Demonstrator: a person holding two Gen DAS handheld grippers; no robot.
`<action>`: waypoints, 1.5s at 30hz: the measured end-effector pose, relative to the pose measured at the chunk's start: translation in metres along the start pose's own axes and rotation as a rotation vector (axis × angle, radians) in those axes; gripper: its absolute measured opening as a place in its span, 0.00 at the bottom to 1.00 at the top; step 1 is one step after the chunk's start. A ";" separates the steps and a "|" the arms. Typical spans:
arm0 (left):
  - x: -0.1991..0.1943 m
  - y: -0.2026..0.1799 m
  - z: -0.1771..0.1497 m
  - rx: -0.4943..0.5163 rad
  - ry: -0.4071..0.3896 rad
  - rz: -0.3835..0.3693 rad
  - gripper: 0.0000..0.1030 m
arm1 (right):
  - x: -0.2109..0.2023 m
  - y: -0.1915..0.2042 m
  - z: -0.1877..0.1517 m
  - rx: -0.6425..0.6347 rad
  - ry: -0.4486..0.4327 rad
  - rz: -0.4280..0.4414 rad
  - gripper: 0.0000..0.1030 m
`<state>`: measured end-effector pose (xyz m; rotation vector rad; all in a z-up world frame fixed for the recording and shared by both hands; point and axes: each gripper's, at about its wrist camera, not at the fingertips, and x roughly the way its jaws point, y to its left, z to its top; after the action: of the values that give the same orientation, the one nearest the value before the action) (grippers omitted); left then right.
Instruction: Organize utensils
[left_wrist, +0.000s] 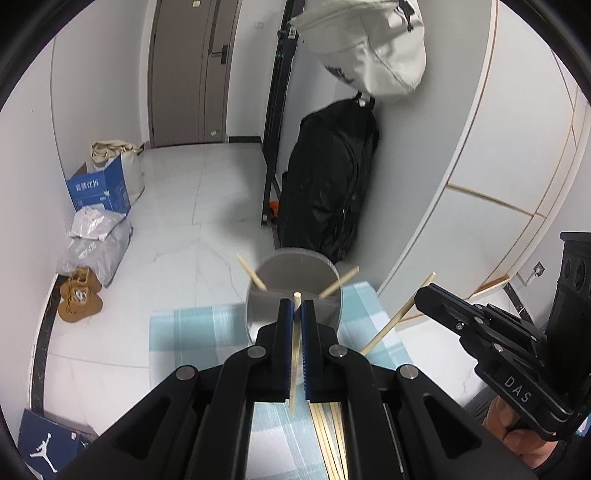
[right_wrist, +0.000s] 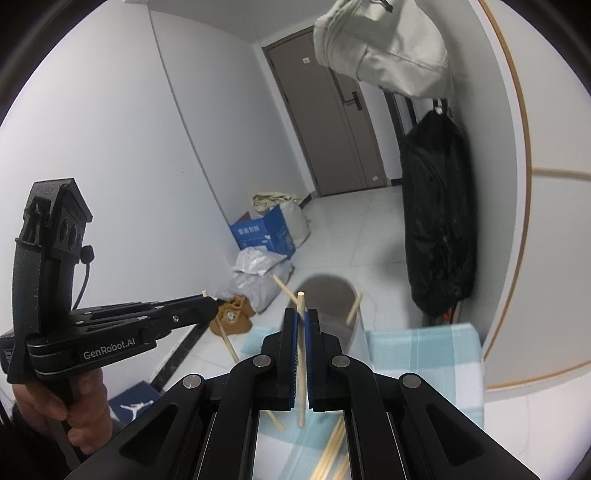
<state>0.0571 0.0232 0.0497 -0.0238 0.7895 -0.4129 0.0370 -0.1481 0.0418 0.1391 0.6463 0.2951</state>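
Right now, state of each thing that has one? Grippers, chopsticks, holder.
Left gripper: shut on a chopstick.
Right gripper: shut on a chopstick.
Holder: upright on the checked cloth, two chopsticks leaning in it.
Loose chopsticks: lying on the cloth, not yet sorted.
Door: closed.

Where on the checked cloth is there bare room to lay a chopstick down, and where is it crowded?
Bare cloth lies left of the grey holder, out to the table's left edge, and again right of the holder up to the wall. It is crowded near the camera, where loose chopsticks are piled under the left gripper. The holder's mouth already has two sticks leaning out.
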 end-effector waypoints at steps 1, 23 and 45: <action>-0.001 0.000 0.004 0.001 -0.003 0.000 0.01 | -0.001 0.001 0.007 0.001 -0.005 -0.001 0.03; 0.004 0.001 0.082 -0.017 -0.114 0.008 0.01 | 0.009 -0.018 0.109 -0.005 -0.112 -0.051 0.03; 0.066 0.007 0.068 -0.022 -0.063 -0.006 0.01 | 0.059 -0.035 0.088 -0.048 -0.023 -0.074 0.03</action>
<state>0.1482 -0.0037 0.0516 -0.0593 0.7320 -0.4075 0.1432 -0.1665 0.0701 0.0719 0.6198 0.2368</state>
